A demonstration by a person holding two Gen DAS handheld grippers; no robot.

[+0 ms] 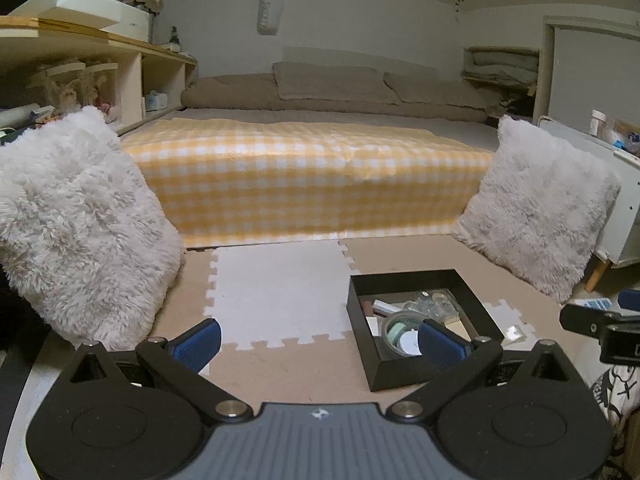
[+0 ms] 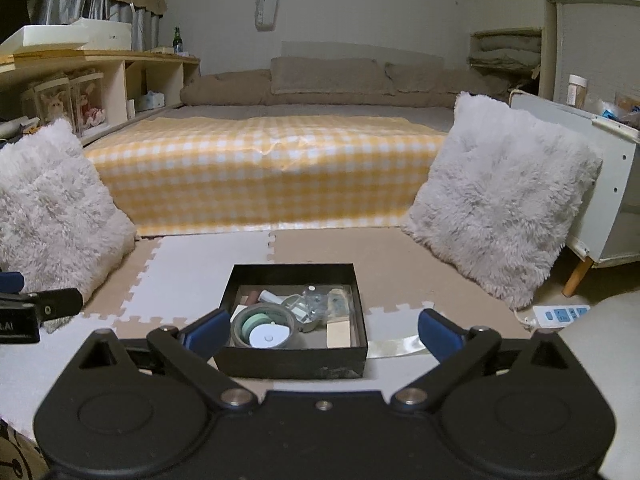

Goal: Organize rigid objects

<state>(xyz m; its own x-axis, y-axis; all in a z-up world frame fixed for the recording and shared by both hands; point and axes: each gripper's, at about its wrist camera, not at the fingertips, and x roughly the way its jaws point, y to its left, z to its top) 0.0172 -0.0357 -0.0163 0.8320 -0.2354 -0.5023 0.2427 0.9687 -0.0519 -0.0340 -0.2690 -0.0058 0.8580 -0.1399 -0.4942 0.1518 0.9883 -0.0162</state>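
On the puzzle-edged foam mat (image 2: 192,276), a black box (image 2: 294,360) is seen holding a tape roll (image 2: 262,326), a white disc (image 2: 269,337) and other small items (too jumbled to name). The right gripper (image 2: 324,332) is held with its fingers spread wide, nothing between them, the box just ahead. The left gripper (image 1: 320,344) is likewise held apart and empty, the box (image 1: 404,372) toward its right finger. Two furry cushions (image 2: 500,196) are propped against the checked bed (image 2: 260,176).

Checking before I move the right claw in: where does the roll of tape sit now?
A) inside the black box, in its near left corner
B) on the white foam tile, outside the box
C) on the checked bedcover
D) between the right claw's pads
A: the roll of tape lies inside the black box, at its near left corner; the right claw is open and empty.
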